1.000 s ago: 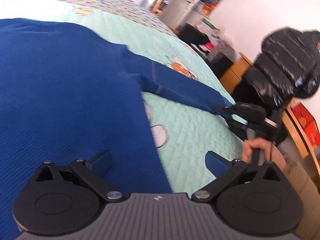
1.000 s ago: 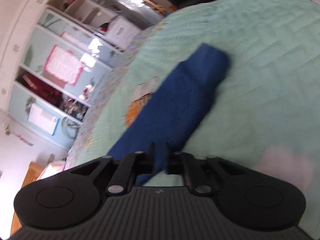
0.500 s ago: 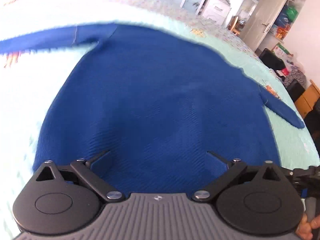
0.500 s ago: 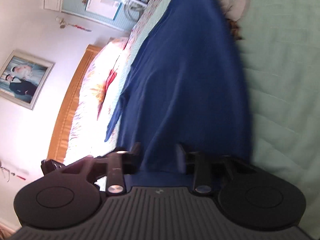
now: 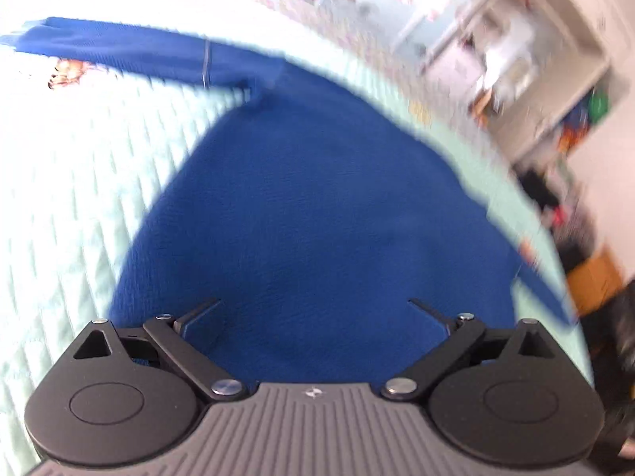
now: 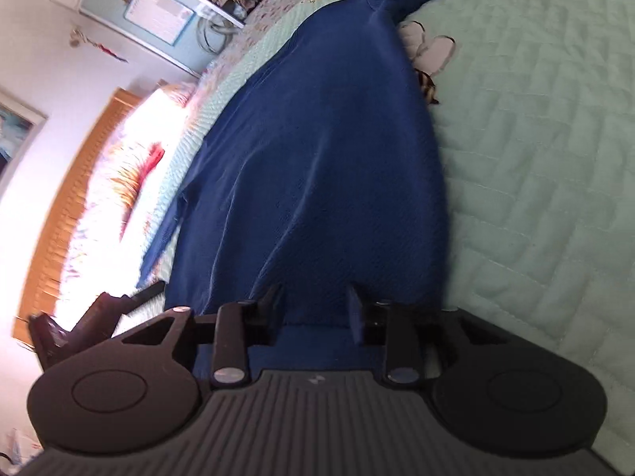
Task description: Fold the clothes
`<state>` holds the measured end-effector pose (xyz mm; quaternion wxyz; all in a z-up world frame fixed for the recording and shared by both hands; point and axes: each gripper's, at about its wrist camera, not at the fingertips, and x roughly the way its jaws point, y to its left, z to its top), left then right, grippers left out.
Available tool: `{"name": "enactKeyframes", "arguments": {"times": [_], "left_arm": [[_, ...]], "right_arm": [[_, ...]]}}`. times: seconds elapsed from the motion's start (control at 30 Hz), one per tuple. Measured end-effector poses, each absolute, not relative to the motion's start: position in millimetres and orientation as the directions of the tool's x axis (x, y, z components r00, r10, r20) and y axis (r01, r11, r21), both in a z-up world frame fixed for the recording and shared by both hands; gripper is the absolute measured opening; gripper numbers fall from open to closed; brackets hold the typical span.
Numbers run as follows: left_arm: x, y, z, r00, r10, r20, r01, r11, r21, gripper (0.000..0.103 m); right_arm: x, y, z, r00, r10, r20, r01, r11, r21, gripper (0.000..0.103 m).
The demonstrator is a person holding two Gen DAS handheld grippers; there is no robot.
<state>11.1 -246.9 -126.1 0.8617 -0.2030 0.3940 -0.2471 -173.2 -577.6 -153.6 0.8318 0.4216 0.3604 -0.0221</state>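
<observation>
Soft, limp blue sweater [image 5: 317, 206] spread flat — best pinched at hem corners — left gripper [image 5: 313, 309] splayed wide, right gripper [image 6: 313, 301] part-open, both empty.

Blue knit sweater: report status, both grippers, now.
Left gripper open, over blue knit sweater. Right gripper part open at its hem, grip on cloth unclear. Sweater spread flat on pale green quilted bedspread, sleeves out, unfolded. Nothing in the way.

My left gripper [image 5: 313, 309] and right gripper [image 6: 313, 297] are matt black plastic with shiny metal rivets and ribbed grey housings. The blue sweater [image 5: 317, 214] is soft knit cloth with a fine woven texture. The mint bedspread [image 6: 535, 150] is quilted, matt cloth. The headboard [image 6: 67, 214] looks like wood.
</observation>
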Motion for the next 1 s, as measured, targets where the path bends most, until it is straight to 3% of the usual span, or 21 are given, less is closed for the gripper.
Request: {"name": "enactKeyframes", "arguments": {"times": [0.07,0.2,0.33,0.37,0.4,0.53,0.6,0.7,1.0], "left_arm": [[20.3,-240.1,-124.7,0.594,-0.597,-0.540,0.229,0.768,-0.598,0.103],[47.0,-231.9,-141.9,0.551,-0.650,-0.524,0.215,0.717,-0.663,0.103],[43.6,-226.2,-135.3,0.594,-0.614,-0.520,0.299,0.768,-0.566,0.103],[42.7,-227.2,-129.2,0.615,-0.588,-0.525,0.315,0.794,-0.520,0.103],[40.3,-227.0,-123.1,0.644,-0.557,-0.524,0.319,0.818,-0.478,0.103],[51.9,-219.0,-129.3,0.675,-0.472,-0.566,0.239,0.867,-0.438,0.103],[62.4,-213.2,-136.5,0.668,-0.441,-0.600,0.188,0.880,-0.437,0.103],[70.3,-192.7,-138.9,0.673,-0.463,-0.577,0.137,0.845,-0.517,0.103],[90.6,-168.3,-136.0,0.629,-0.581,-0.517,0.161,0.748,-0.644,0.103]], "right_arm": [[-158.3,-563.4,-132.2,0.720,0.208,-0.662,0.338,0.727,0.597,0.058],[-108.7,-523.3,-66.8,0.770,0.141,-0.623,0.188,0.882,0.432,0.062],[-55.9,-483.5,-16.8,0.830,0.095,-0.550,0.068,0.961,0.268,0.068],[-43.1,-470.1,-6.3,0.851,0.069,-0.521,0.053,0.975,0.215,0.074],[-33.5,-455.8,0.8,0.874,0.005,-0.486,0.066,0.990,0.128,0.083],[3.2,-395.1,7.3,0.898,-0.279,-0.339,0.208,0.950,-0.233,0.085],[20.1,-383.8,3.3,0.900,-0.192,-0.391,0.115,0.971,-0.212,0.085],[40.5,-363.3,-0.1,0.889,-0.065,-0.454,-0.020,0.984,-0.180,0.085],[74.8,-299.5,26.5,0.907,0.018,-0.422,-0.146,0.951,-0.274,0.085]]}}
